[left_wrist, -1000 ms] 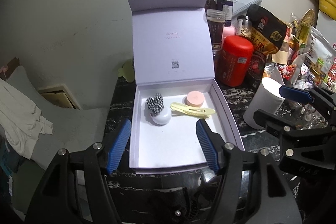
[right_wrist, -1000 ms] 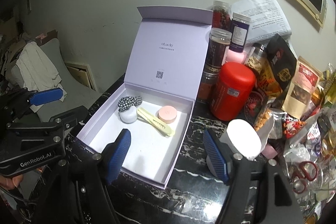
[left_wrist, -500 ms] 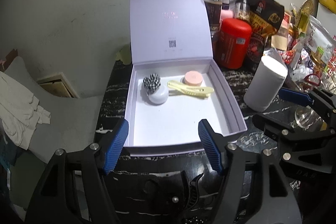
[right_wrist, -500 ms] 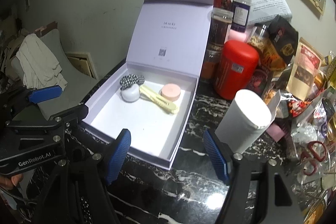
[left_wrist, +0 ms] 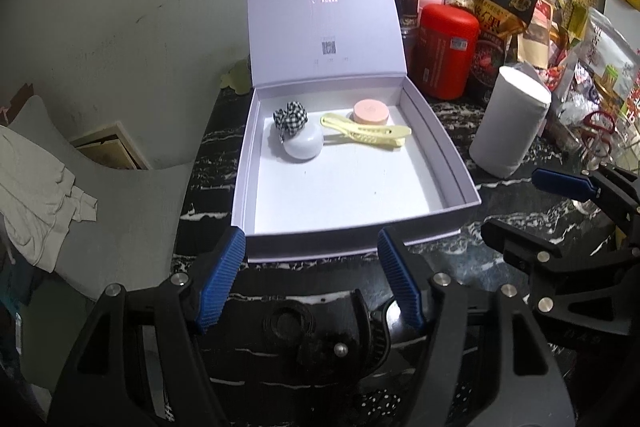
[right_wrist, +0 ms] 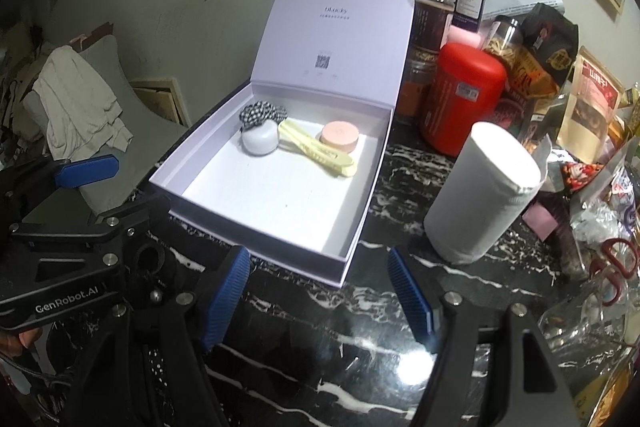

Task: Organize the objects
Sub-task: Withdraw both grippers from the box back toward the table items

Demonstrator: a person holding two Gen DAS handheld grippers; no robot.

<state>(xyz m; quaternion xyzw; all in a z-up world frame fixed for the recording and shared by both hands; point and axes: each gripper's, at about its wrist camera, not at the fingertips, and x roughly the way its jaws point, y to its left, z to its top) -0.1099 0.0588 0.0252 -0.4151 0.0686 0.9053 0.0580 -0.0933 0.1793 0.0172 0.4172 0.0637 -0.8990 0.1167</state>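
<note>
A pale lilac box (left_wrist: 356, 239) (right_wrist: 360, 227) stands open on the black marble table, lid upright. Inside at the back lie a checkered scrunchie (left_wrist: 290, 117) (right_wrist: 262, 114), a white round case (left_wrist: 303, 145) (right_wrist: 260, 141), a yellow hair clip (left_wrist: 366, 135) (right_wrist: 316, 149) and a pink round case (left_wrist: 371, 111) (right_wrist: 339, 135). My left gripper (left_wrist: 312, 279) is open and empty, just in front of the box's near wall. My right gripper (right_wrist: 320, 287) is open and empty, in front of the box's right corner. A black hair claw (left_wrist: 304, 331) lies under the left gripper.
A white cylinder (left_wrist: 508, 127) (right_wrist: 482, 195) stands right of the box. Behind it are a red canister (left_wrist: 444, 51) (right_wrist: 460, 99), jars and snack bags. Red scissors (right_wrist: 618, 259) lie far right. A grey chair with cloth (right_wrist: 80, 107) is off the table's left edge.
Both grippers have pulled back and up from the box, so the box sits farther ahead. Both stay open and empty. The things in the box have not moved.
</note>
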